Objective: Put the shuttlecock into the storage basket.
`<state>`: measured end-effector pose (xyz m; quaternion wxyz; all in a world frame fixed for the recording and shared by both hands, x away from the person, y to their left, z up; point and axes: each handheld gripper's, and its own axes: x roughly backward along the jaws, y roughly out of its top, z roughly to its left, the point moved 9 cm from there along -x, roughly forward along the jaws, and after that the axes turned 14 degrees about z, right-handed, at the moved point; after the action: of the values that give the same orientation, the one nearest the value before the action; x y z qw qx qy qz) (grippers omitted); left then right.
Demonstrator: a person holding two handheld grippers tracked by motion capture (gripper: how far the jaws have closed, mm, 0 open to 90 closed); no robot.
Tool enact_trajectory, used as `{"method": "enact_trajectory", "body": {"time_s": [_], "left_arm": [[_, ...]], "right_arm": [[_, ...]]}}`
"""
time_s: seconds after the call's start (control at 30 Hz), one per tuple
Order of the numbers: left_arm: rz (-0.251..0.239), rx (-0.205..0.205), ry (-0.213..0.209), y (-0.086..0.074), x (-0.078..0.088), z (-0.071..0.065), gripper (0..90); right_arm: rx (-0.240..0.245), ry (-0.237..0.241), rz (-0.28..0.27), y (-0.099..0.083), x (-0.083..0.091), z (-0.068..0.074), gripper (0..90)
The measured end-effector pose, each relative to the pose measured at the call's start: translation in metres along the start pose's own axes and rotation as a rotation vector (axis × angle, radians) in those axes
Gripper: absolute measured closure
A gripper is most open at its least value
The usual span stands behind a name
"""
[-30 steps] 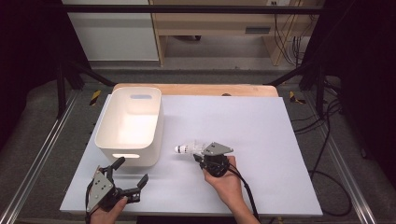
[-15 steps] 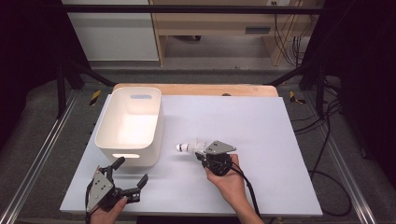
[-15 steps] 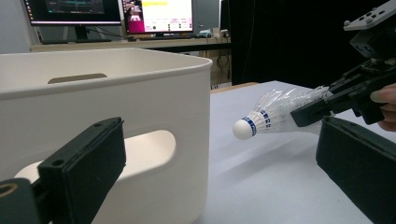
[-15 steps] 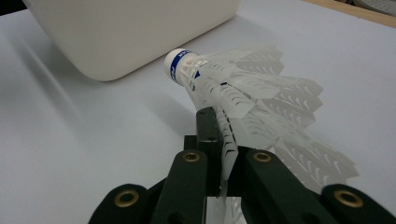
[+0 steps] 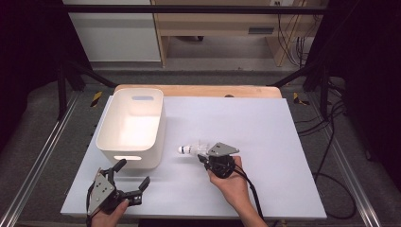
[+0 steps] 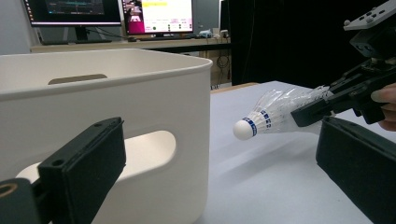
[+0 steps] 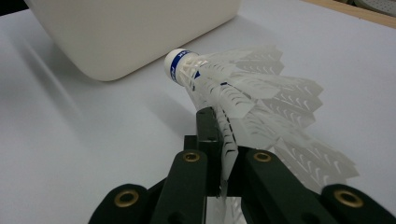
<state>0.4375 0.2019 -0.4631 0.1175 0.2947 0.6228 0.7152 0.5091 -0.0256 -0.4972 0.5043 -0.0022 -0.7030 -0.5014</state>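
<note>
pinching shuttlecock [image 5: 191, 149] skirt, r tongs [image 5: 204, 157] held level nr tub [image 5: 132, 127]; l tongs [image 5: 130, 174] spread, resting low.

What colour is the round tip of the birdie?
White, with a blue band behind it; the shuttlecock tip shows best in the left gripper view.

We see a white bench [image 5: 283, 142] with a wooden edge [image 5: 198, 91] along its far side. A white rectangular bin [image 5: 132, 127] with handle slots stands at its left. Beyond the bench we note a pale wooden shelf unit [image 5: 213, 28], and computer monitors [image 6: 159, 16] on a desk behind the bin.
</note>
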Motion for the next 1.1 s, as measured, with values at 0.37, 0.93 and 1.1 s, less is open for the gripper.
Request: {"method": "enact_trajectory", "body": {"time_s": [0.37, 0.93, 1.1], "left_arm": [[-0.007, 0.003, 0.020, 0.000, -0.001, 0.009, 1.6], [-0.018, 0.026, 0.050, -0.002, 0.003, 0.025, 1.6], [-0.017, 0.027, 0.049, -0.002, 0.003, 0.025, 1.6]], "right_arm": [[0.000, 0.003, -0.004, 0.002, 0.002, -0.001, 89.2], [-0.003, 0.008, -0.018, 0.009, 0.011, -0.005, 89.2], [-0.001, 0.011, -0.025, 0.016, 0.017, -0.009, 89.2]]}}
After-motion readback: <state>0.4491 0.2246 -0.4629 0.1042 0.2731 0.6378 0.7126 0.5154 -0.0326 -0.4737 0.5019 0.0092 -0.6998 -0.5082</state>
